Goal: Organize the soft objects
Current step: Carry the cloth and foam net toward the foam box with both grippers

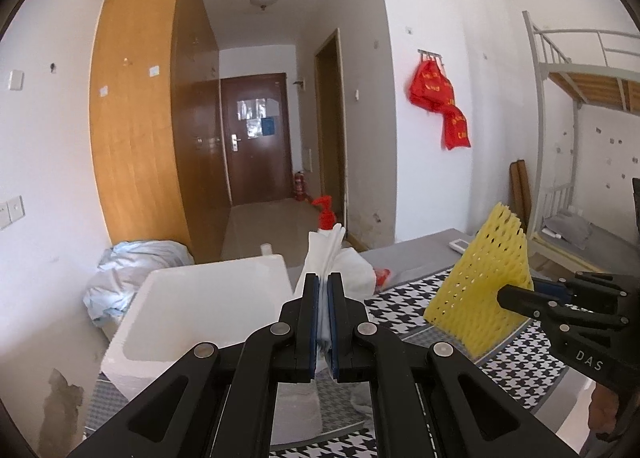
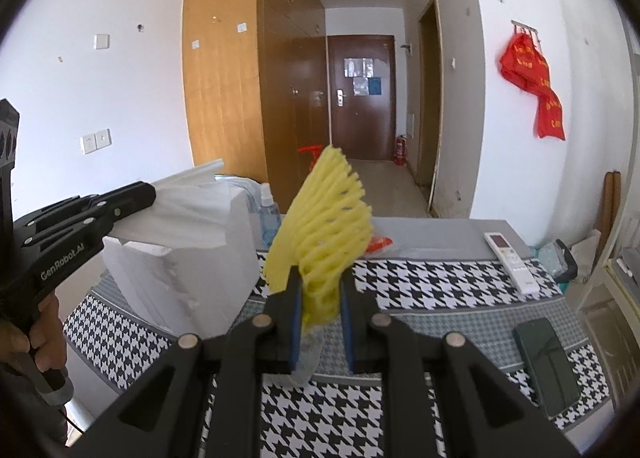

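Both hand-held grippers are closed on soft packing material above the desk (image 2: 440, 310). Left hand-held gripper (image 1: 323, 278) pinches a folded white foam sheet (image 1: 326, 254), its jaws nearly touching, the sheet rising upright past the fingertips beside the white foam box (image 1: 192, 298) at the desk's left edge. Right hand-held gripper (image 2: 320, 286) clamps a yellow foam net sleeve (image 2: 324, 226) by its lower end, jaws narrow, the sleeve fanning upward over the houndstooth cloth. Farther out, a white remote control (image 2: 510, 262) and a dark phone (image 2: 546, 366) lie near the desk's right edge.
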